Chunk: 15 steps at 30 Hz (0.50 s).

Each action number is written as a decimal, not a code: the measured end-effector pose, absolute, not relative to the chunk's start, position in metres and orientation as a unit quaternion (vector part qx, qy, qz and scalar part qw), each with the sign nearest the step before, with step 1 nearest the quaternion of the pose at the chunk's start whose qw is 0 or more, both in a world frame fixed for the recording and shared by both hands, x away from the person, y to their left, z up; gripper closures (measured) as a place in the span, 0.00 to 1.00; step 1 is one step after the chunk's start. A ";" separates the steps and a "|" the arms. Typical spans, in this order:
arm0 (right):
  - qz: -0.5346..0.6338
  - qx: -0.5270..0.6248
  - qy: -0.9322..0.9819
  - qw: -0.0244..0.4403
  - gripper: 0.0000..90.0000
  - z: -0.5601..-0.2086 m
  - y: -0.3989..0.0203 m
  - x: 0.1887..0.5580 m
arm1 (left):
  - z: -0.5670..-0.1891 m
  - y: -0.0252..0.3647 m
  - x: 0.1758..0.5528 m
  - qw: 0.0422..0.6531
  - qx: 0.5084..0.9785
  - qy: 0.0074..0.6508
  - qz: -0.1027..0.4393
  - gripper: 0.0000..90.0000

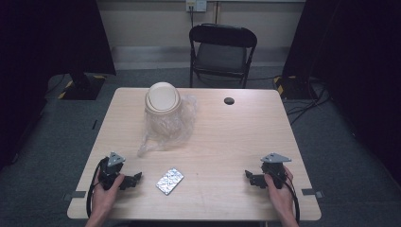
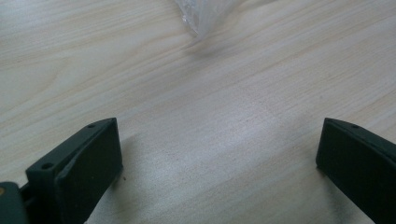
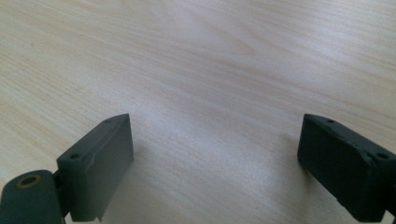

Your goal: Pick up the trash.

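A stack of cream paper bowls (image 1: 162, 98) stands in a clear plastic bag (image 1: 168, 126) at the table's back centre-left. A silver foil packet (image 1: 169, 180) lies flat near the front edge. My left gripper (image 1: 135, 179) rests at the front left, just left of the packet, held in a hand; its jaws stand wide open over bare wood (image 2: 219, 154), with the bag's tip (image 2: 201, 21) farther off. My right gripper (image 1: 249, 177) rests at the front right, open, with nothing between its jaws (image 3: 215, 154).
The light wooden table (image 1: 227, 142) has a small black disc (image 1: 229, 100) near its back edge. A black folding chair (image 1: 222, 49) stands behind the table. Cables lie on the grey floor (image 1: 307, 101) at the right.
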State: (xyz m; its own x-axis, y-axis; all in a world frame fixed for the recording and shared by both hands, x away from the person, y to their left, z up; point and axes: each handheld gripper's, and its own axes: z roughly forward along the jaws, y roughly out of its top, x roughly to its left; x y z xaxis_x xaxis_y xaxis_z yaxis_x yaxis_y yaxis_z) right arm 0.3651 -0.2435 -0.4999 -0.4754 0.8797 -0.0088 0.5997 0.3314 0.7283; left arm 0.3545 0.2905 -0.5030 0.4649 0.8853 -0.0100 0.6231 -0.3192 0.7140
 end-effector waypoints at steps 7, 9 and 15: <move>0.339 0.469 0.789 0.207 0.11 -0.500 -0.244 0.365 | -0.503 0.292 0.355 0.333 0.791 0.474 0.196 0.00; 0.339 0.469 0.789 0.207 0.11 -0.500 -0.244 0.365 | -0.502 0.293 0.354 0.335 0.790 0.474 0.198 0.04; 0.339 0.469 0.789 0.207 0.11 -0.500 -0.244 0.365 | -0.496 0.293 0.352 0.338 0.788 0.472 0.208 0.22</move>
